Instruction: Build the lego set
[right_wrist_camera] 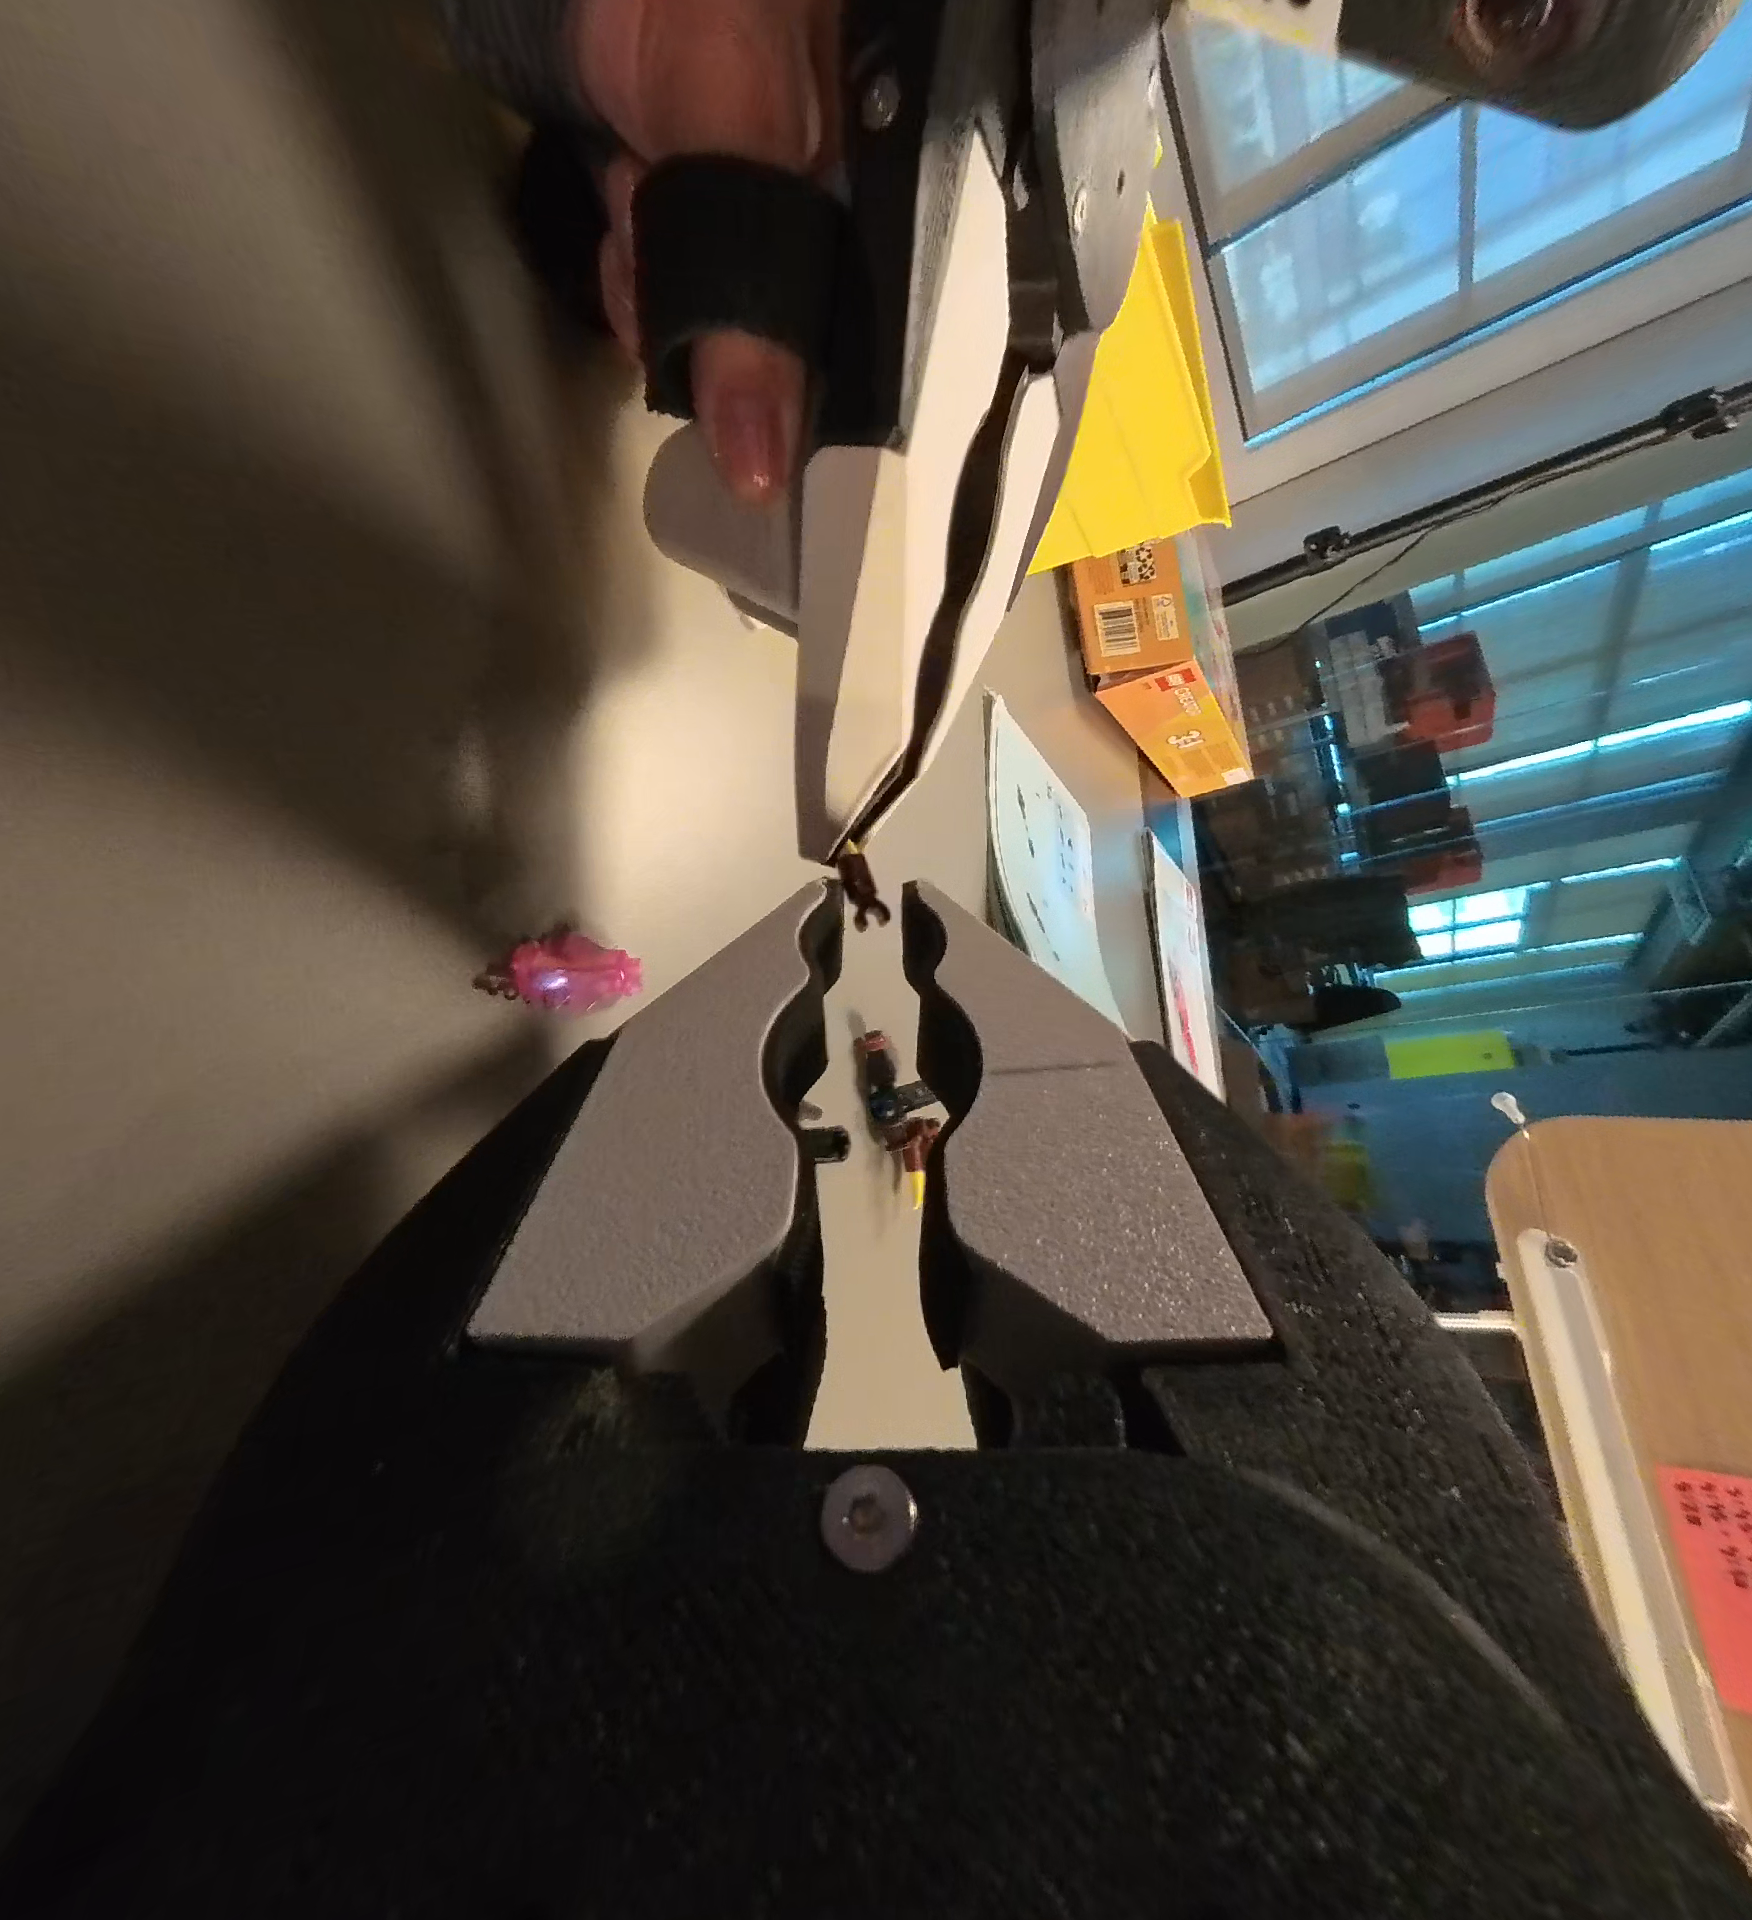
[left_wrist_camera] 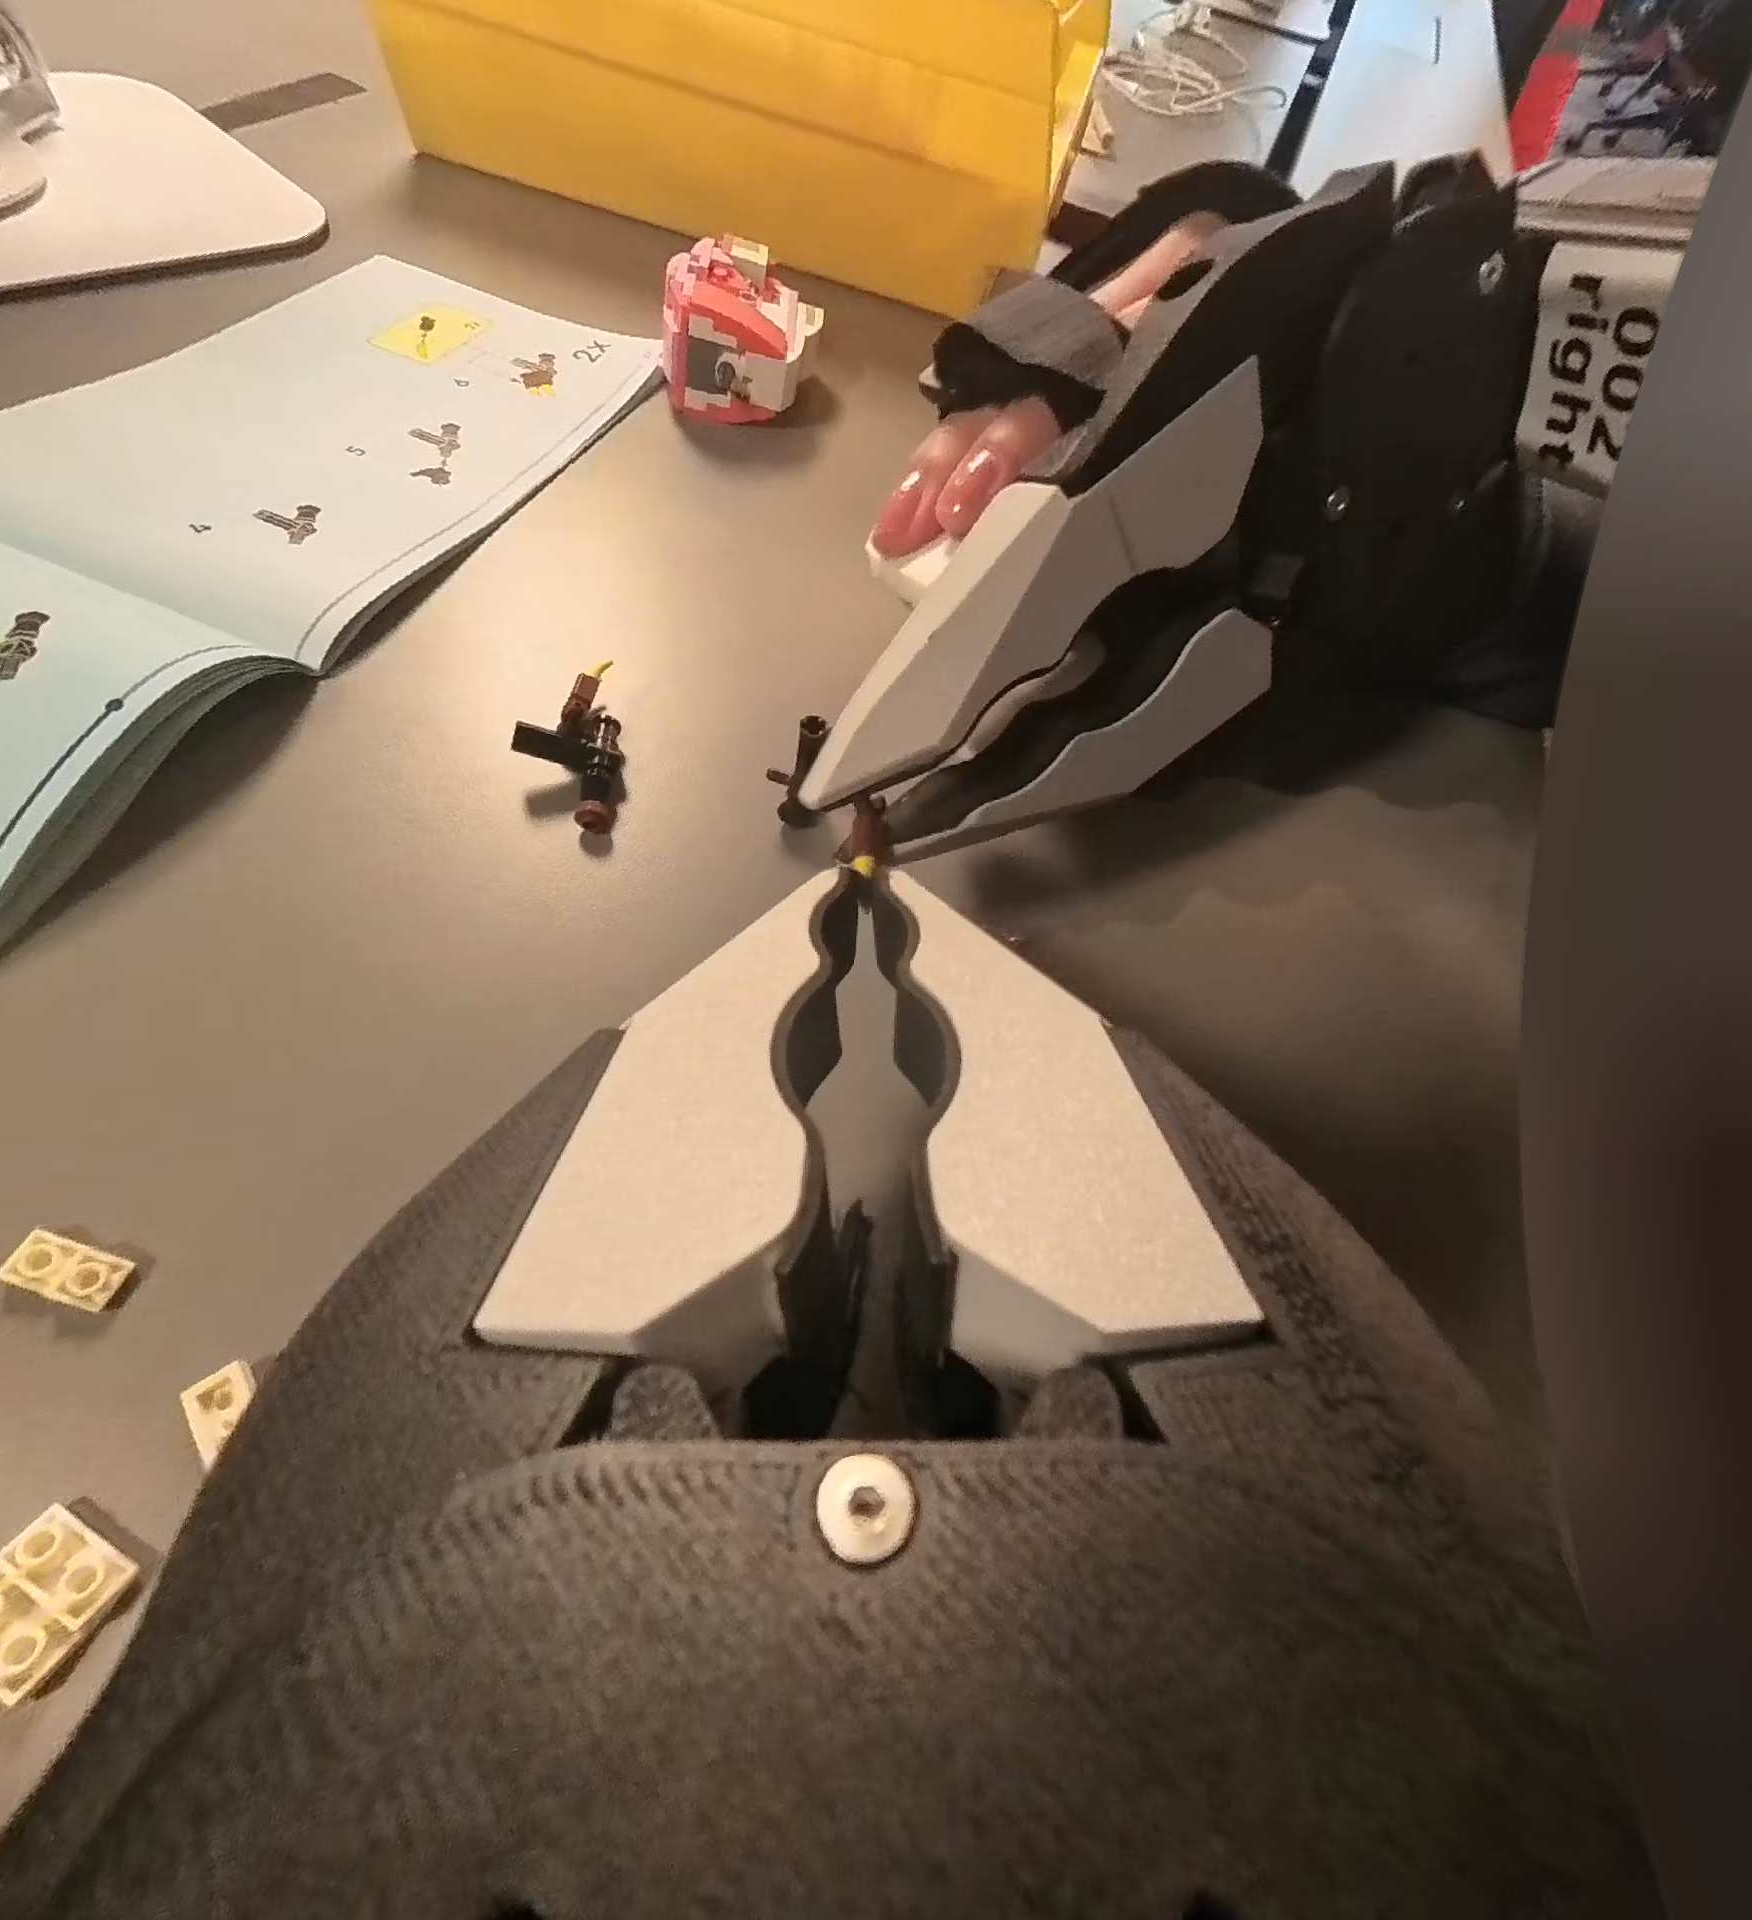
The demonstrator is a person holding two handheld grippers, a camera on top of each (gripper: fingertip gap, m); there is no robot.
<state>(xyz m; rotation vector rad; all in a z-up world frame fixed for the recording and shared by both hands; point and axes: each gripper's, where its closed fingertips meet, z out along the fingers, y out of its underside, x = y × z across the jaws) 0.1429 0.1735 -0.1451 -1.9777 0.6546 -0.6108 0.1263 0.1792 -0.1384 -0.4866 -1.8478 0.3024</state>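
My left gripper (left_wrist_camera: 859,881) is shut on a small brown brick piece (left_wrist_camera: 864,836) by its yellow tip and holds it just above the dark table (left_wrist_camera: 384,987). The right wrist view shows the left gripper (right_wrist_camera: 844,847) coming in from above with that piece (right_wrist_camera: 859,888). The piece's clip end hangs between the fingertips of my right gripper (right_wrist_camera: 872,896). The right gripper is open, and its pads stand apart from the piece on both sides. In the left wrist view the right gripper (left_wrist_camera: 856,831) reaches in from the right, tip to tip with the left one.
A thin brown bar piece (left_wrist_camera: 799,769) and a small black and brown assembly (left_wrist_camera: 586,753) lie close by. Farther off are an open instruction booklet (left_wrist_camera: 228,499), a pink and white brick build (left_wrist_camera: 737,332), a yellow bin (left_wrist_camera: 747,135) and tan plates (left_wrist_camera: 72,1268). Orange boxes (right_wrist_camera: 1163,707) stand beyond. The tips of both grippers are at nearly the same place.
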